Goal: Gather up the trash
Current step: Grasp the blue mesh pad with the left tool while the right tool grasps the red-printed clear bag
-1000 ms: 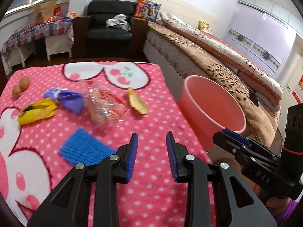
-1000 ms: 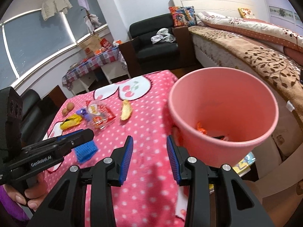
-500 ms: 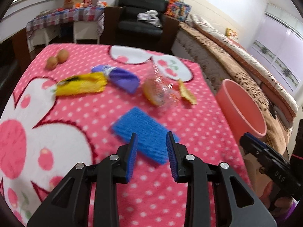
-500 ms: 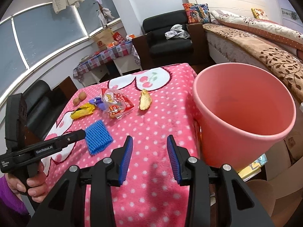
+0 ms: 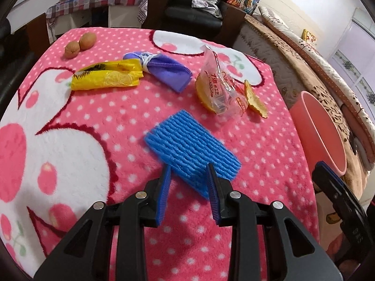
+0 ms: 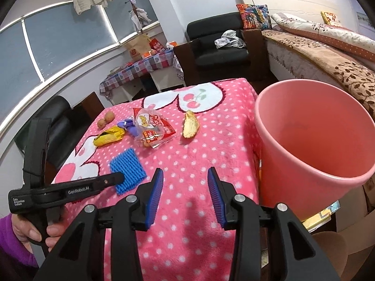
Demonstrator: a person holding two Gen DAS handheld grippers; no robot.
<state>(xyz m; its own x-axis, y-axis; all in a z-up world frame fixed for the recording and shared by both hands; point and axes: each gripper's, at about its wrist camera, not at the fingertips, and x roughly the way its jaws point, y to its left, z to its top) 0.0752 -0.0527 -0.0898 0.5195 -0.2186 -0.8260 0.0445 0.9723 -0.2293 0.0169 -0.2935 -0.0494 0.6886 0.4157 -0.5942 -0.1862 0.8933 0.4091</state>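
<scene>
While the left wrist view looks steeply down at the blue net point(image 5: 191, 148), the right wrist view takes in the whole pink bin point(image 6: 314, 151) standing against the surface's point(image 6: 199, 210) right edge; from the left only the bin's rim and inner wall show. The left tongs point(image 5: 188, 187) stand apart, their tips just over the net's near corner, which lies between them; whether the pads touch it I cannot tell. The right tongs point(image 6: 185, 193) are apart too, with nothing between them, hovering over bare pink cloth just left of the bin. Only the right view shows the person's left hand point(image 6: 28, 230) and purple sleeve on the left tool's handle. Beyond the net lie a clear wrapper point(image 5: 219, 89) with a peel point(image 5: 254, 99) just beside it, a purple cloth point(image 5: 164, 70) touching a yellow packet point(image 5: 106, 77), and two nuts point(image 5: 80, 43) farthest off. Nothing lies between the net and the bin. A black armchair point(image 6: 220, 44) and a bed point(image 6: 328, 53) stand behind the surface.
</scene>
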